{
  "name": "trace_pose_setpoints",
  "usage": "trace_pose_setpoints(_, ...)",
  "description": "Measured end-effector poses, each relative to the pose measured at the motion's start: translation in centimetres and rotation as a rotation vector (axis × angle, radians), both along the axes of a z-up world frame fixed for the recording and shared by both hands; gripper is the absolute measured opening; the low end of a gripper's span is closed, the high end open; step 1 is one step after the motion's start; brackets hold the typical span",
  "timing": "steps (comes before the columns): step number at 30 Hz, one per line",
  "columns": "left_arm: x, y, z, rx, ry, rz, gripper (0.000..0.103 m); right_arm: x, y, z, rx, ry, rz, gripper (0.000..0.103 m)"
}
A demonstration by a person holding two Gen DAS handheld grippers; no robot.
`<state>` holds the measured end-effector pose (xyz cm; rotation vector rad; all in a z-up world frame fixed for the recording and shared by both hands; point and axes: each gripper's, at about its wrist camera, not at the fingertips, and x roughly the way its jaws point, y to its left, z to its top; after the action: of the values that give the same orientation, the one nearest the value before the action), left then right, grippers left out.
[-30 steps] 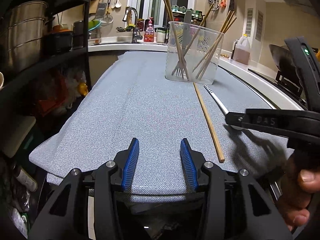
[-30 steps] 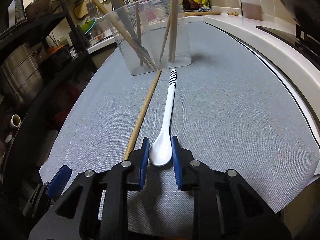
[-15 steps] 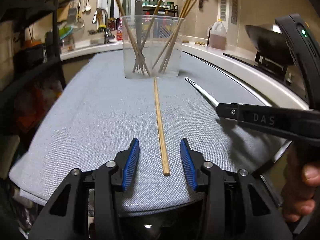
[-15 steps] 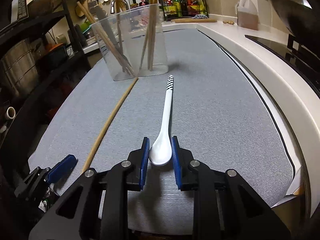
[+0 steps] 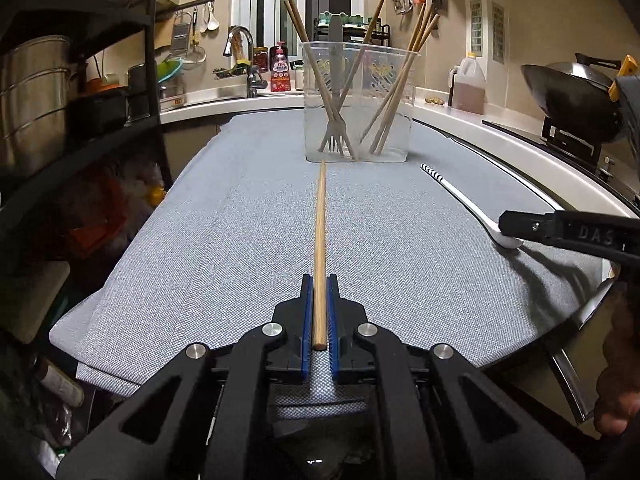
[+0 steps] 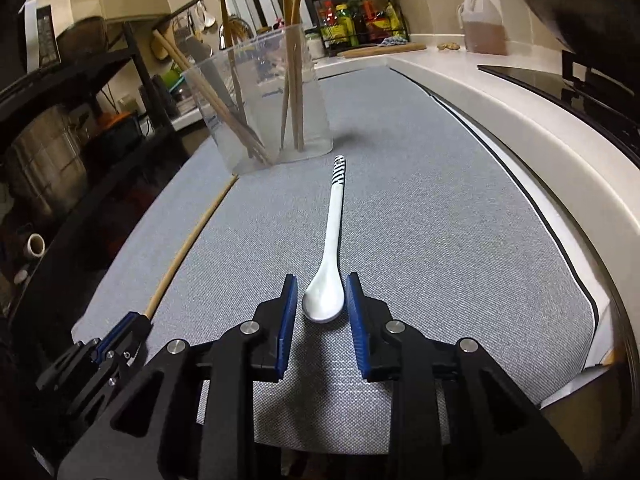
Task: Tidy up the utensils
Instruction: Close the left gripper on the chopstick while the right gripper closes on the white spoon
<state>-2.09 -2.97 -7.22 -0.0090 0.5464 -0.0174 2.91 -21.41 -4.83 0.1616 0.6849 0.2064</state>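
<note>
Grey woven mat [image 5: 248, 216] covers the counter; at its far end stands the clear plastic holder [image 5: 356, 100], already loaded with chopsticks and a fork. Since half a second ago the left gripper [image 5: 319, 316] has closed its jaws on the near end of the loose wooden chopstick [image 5: 320, 232], which lies on the mat pointing at the holder: secured, probably ready to lift. The right gripper [image 6: 322, 300] has just widened slightly; its pads flank the white spoon [image 6: 330, 256] bowl with gaps visible, so nothing is gripped.

Dim warm light, fisheye-warped edges
</note>
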Motion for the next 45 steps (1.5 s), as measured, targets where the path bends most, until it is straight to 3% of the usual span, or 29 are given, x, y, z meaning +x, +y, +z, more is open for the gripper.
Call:
trace_pose_setpoints(3,0.0,-0.1,0.0,-0.001,0.0,-0.001,0.007,0.3,-0.5,-0.4,-0.003,0.024,-0.052,0.027)
trace_pose_setpoints(7,-0.1,-0.3,0.0,-0.005,-0.003,-0.011,0.007,0.6,-0.1,-0.7,-0.011,0.041,-0.057,0.014)
trace_pose_setpoints(14,-0.1,-0.6,0.1,-0.001,-0.006,-0.02,0.007,0.1,1.8,-0.8,-0.062,0.032,-0.01,0.017)
trace_pose_setpoints(25,-0.2,-0.6,0.1,-0.003,-0.007,-0.019,0.007,-0.3,1.7,-0.4,0.036,0.073,-0.004,0.02)
trace_pose_setpoints(32,-0.2,-0.7,0.1,-0.004,-0.008,-0.02,0.007,-0.5,3.2,-0.8,-0.012,0.078,0.015,0.021)
trace_pose_setpoints(39,-0.1,-0.8,0.0,-0.005,-0.009,-0.019,0.007,-0.7,3.1,-0.6,-0.064,0.055,-0.016,0.011)
trace_pose_setpoints(45,-0.2,-0.8,0.0,-0.006,-0.008,-0.02,0.007,-0.6,2.4,-0.4,-0.122,0.034,-0.047,0.01)
